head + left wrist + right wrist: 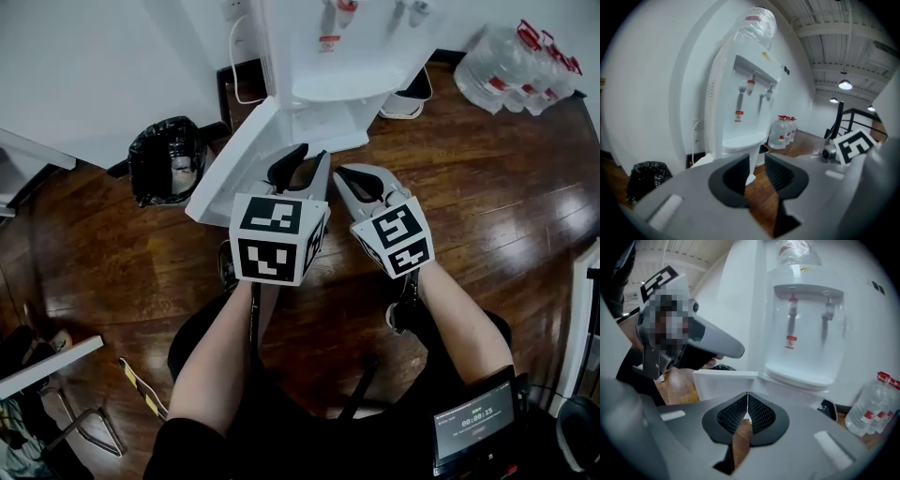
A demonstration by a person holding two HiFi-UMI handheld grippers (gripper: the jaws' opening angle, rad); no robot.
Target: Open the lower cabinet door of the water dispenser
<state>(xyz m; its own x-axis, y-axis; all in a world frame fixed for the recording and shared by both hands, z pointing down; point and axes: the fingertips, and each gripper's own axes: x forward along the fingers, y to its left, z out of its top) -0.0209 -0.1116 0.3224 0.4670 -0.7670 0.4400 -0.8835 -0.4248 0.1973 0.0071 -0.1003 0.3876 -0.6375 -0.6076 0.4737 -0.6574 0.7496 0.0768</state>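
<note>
The white water dispenser (328,75) stands against the wall, and its lower cabinet door (239,155) is swung wide open to the left. Both grippers hang in the air in front of it, apart from the door. My left gripper (305,157) is open, with a narrow gap and nothing between its jaws (757,164). My right gripper (345,175) is shut and empty, its ribbed pads meeting (747,405). In the right gripper view the open door (726,380) lies just beyond the jaws, with the dispenser (806,324) behind it. The left gripper view shows the dispenser (745,93) ahead.
A black-lined trash bin (167,169) stands left of the open door. Several water bottles (520,61) lie at the back right, and a small white bin (408,94) sits right of the dispenser. A device with a lit screen (473,422) is at my lower right. The floor is dark wood.
</note>
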